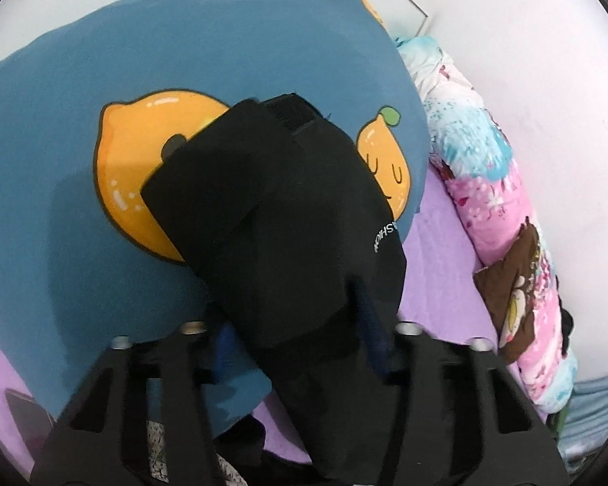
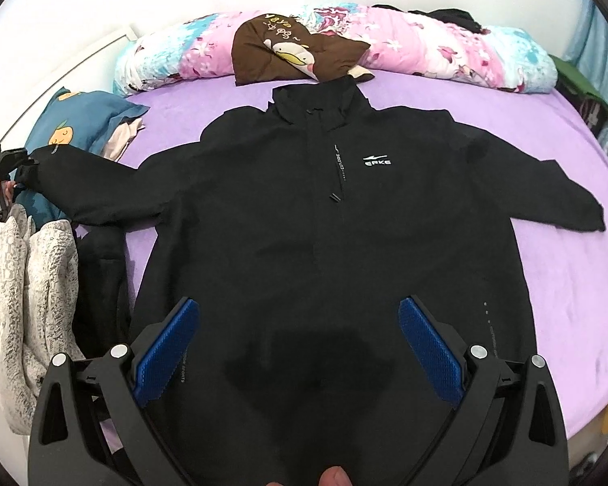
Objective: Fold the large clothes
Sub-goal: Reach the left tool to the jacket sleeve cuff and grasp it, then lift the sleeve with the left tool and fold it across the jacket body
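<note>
A black jacket lies face up, spread across the purple bed, filling the centre of the right wrist frame. My right gripper hovers over its hem, fingers released and wide. At far left, my left gripper grasps the sleeve cuff (over a lemon-print blue pillow).
</note>
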`<state>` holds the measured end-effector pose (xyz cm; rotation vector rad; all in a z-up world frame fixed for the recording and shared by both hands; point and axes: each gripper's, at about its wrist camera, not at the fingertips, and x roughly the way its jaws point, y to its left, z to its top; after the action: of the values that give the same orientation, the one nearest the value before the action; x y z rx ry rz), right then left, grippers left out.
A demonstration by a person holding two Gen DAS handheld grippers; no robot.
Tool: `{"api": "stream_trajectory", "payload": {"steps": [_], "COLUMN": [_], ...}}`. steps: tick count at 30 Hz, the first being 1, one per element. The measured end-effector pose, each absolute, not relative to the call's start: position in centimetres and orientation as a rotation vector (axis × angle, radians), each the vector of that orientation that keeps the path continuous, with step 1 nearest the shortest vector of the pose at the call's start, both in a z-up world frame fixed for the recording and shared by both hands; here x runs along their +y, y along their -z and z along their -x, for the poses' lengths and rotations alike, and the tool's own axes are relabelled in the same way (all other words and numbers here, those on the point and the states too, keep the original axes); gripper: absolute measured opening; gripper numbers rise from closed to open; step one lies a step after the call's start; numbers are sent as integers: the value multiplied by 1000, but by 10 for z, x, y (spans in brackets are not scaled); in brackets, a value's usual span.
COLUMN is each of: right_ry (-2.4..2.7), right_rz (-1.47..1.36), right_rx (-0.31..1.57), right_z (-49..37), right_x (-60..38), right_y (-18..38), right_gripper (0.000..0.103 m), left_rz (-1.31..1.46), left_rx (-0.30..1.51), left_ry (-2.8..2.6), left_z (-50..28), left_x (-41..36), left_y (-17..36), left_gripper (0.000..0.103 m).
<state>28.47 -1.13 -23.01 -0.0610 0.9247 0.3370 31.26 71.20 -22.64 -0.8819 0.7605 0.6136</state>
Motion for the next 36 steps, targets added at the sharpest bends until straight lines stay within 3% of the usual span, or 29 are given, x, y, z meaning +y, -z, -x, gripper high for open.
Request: {"api": "stream_trajectory", "payload": {"steps": [1, 4, 14, 26, 36], "right_ry": [-336, -335, -322, -421, -636], "right_rz": [59, 50, -11, -129, -426], "right_rx": [927, 923, 886, 841, 1005], "right_z": [-284, -284, -276, -273, -308], "right_x": [-12, -16, -45, -93, -114], "right_y": [231, 229, 206, 133, 47], "right_gripper": [97, 97, 97, 97, 97], "left_rz": [881, 862, 605, 235, -30], "left_rx": [753, 724, 588, 401, 295], "left_ry": [-613, -596, -574, -436, -452], "left_z": [-312, -314, -303, -275, -273], "left_x": [711, 706, 636, 448, 278], "left_y": [226, 221, 159, 61, 59], "left_gripper": [22, 9, 8, 8, 8]}}
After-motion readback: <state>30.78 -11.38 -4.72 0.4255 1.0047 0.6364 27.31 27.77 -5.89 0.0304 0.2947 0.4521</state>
